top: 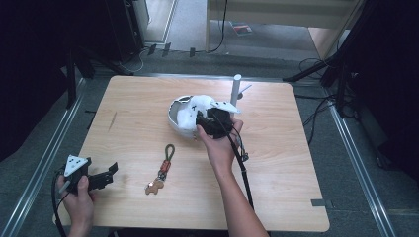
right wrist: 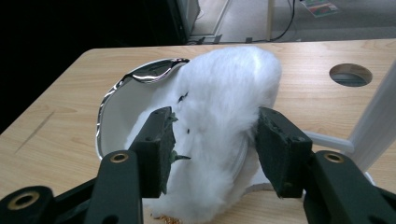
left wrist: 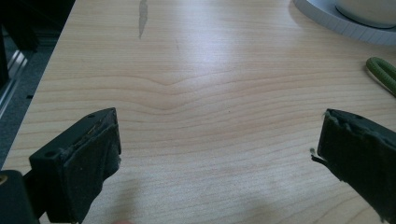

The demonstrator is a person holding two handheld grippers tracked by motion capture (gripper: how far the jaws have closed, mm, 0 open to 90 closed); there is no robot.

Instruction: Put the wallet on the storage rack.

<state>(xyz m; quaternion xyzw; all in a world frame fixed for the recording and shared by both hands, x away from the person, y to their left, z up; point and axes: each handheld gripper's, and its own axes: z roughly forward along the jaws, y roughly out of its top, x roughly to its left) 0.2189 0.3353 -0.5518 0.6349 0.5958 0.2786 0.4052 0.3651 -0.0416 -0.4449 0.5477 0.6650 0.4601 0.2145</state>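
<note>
Btwn R claw [right wrist: 212, 149] pads: fluffy white plush [right wrist: 224, 116].

— What does the table [top: 148, 98] look like?
— Light wood with rounded corners, and a dark scratch [top: 112, 121] near its left edge.
— And the floor [top: 356, 177]?
— Grey, with metal rails [top: 44, 163] running along both sides. Black cables [top: 316, 116] trail at the right.
— Behind?
— Dark at both sides, and a pale wooden panel [top: 276, 12] at the back.

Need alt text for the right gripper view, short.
Two black jaws of the right gripper flank a fluffy white plush toy in a white bowl on a wooden table; a white post stands at right.
</note>
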